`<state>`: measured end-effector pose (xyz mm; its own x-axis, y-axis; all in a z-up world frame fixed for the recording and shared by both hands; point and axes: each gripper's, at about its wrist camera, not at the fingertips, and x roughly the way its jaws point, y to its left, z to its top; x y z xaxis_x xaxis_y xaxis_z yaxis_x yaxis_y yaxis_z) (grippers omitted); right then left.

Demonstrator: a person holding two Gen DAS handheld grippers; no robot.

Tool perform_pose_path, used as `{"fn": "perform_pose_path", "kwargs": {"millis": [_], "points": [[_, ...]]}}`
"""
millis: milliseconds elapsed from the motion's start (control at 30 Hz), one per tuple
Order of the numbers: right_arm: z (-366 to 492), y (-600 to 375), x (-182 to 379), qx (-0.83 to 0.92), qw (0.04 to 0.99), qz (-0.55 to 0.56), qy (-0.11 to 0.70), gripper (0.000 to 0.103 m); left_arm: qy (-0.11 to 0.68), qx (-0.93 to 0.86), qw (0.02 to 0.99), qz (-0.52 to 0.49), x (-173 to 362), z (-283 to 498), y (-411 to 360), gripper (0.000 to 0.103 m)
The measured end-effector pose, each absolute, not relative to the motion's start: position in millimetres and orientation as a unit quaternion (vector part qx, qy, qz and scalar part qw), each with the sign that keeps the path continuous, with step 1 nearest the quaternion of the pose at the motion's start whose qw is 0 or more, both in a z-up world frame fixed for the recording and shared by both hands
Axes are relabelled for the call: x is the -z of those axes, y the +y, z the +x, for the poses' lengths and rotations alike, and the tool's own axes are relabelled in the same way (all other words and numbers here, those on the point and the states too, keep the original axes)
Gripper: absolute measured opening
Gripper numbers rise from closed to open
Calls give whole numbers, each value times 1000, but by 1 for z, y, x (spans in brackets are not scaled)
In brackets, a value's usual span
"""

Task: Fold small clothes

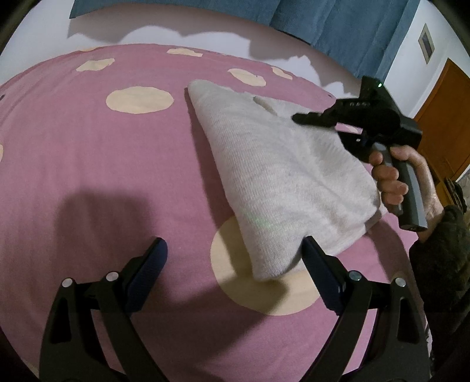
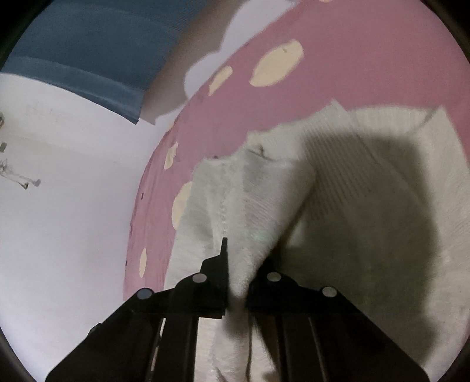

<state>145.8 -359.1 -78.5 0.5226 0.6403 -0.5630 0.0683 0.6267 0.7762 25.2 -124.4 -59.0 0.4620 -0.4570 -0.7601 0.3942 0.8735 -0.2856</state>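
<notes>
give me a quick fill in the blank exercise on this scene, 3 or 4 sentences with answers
1. The white garment lies on a pink bedspread with ____ -coloured dots.
2. The right gripper is ____ on a fold of the garment.
3. The left gripper holds ____.
4. The curtain behind the bed is ____.

Missing words: cream; shut; nothing; blue

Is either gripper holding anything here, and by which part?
Right gripper pinches a raised fold of the white knitted garment; left gripper is open, holding nothing.
</notes>
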Motion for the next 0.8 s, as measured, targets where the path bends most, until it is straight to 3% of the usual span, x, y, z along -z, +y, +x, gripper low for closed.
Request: {"fn": "perform_pose_path", "kwargs": {"millis": [300, 633, 733, 800], "points": [[132, -398, 42, -150, 811, 363, 433, 9, 444, 263, 856, -11, 50, 28, -149, 92], [120, -446, 107, -117, 766, 437, 456, 10, 458, 265, 848, 24, 63, 27, -165, 92], [107, -450, 103, -123, 763, 448, 449, 15, 456, 266, 849, 21, 65, 26, -162, 92], [93, -453, 97, -124, 765, 447, 446, 33, 455, 266, 850, 20, 65, 24, -162, 92]]}}
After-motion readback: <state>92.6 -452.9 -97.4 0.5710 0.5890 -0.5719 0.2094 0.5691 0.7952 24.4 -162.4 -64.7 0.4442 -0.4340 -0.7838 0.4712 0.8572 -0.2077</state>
